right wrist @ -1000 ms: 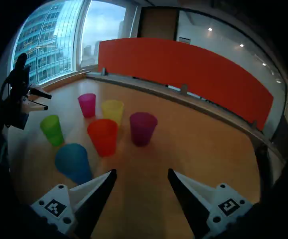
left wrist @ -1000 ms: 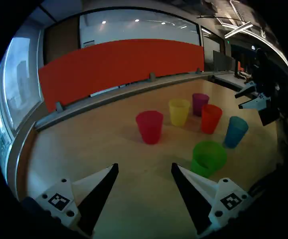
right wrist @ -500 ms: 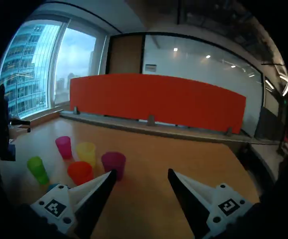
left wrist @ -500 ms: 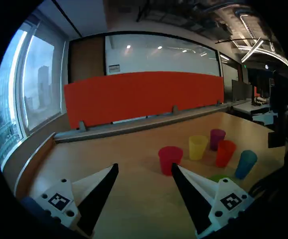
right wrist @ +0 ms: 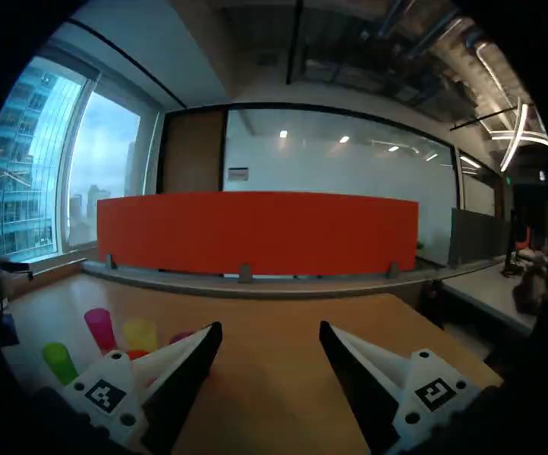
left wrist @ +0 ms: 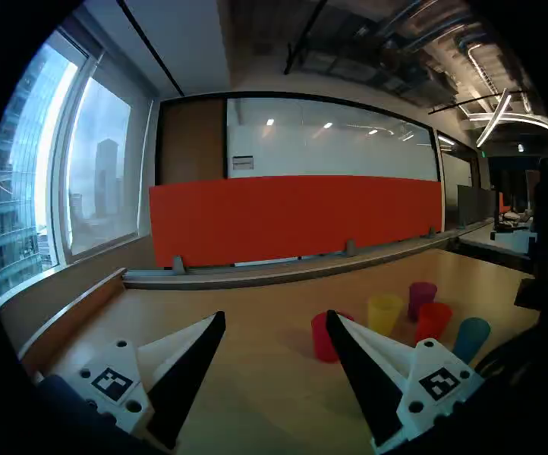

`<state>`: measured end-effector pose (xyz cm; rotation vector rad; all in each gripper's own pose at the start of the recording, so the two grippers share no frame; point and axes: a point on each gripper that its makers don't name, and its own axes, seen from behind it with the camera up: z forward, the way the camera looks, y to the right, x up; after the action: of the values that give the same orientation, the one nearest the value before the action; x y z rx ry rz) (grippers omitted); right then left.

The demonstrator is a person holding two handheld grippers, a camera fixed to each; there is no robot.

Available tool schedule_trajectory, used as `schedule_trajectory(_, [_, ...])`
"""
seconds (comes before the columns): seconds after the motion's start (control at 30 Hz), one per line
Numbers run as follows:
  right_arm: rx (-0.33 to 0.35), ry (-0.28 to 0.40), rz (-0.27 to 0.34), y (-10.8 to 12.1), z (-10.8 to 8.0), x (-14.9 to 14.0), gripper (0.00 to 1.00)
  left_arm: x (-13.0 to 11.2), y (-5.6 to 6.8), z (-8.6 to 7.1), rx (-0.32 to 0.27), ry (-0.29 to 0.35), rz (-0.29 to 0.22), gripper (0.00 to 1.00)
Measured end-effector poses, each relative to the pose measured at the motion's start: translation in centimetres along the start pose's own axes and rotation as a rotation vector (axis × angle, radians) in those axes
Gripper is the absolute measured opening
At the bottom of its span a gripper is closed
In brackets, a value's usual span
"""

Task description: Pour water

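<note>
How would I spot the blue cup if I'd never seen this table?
Find the long orange-red partition behind the wooden table. In the left gripper view, a cluster of coloured cups stands before it. The blue cup is rightmost, beside the orange cup, and the only blue one.

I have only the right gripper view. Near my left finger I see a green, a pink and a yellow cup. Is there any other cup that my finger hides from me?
Observer: Yes. In the left gripper view a blue cup stands upright at the right end of the group.
Operator: Is a purple one there too?
Observer: Yes. The purple cup stands upright, just beyond the orange cup as that view looks.
Operator: How is the left gripper?
Observer: The left gripper is open, with nothing between its fingers.
</note>
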<state>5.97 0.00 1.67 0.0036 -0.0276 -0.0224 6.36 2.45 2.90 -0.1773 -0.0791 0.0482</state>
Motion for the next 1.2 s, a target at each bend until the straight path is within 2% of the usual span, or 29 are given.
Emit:
schedule_trajectory(0.37, [-0.071,0.098,0.068,0.9,-1.2,1.4,0.99,1.2,-0.2,-1.1,0.032,0.058,-0.017,0.98])
schedule_trajectory(0.67, [-0.091,0.118,0.035,0.6,-1.9,1.6,0.99,1.6,-0.9,-1.6,0.079,0.094,-0.016,0.99])
schedule_trajectory(1.0, [-0.103,0.136,0.063,1.0,-2.8,1.3,0.99,0.9,-1.1,-2.3,0.128,0.113,-0.019,0.99])
schedule_trajectory(1.2, [-0.118,0.131,0.030,1.2,-3.2,1.0,0.99,0.0,-1.5,-3.0,0.159,0.121,-0.027,0.99])
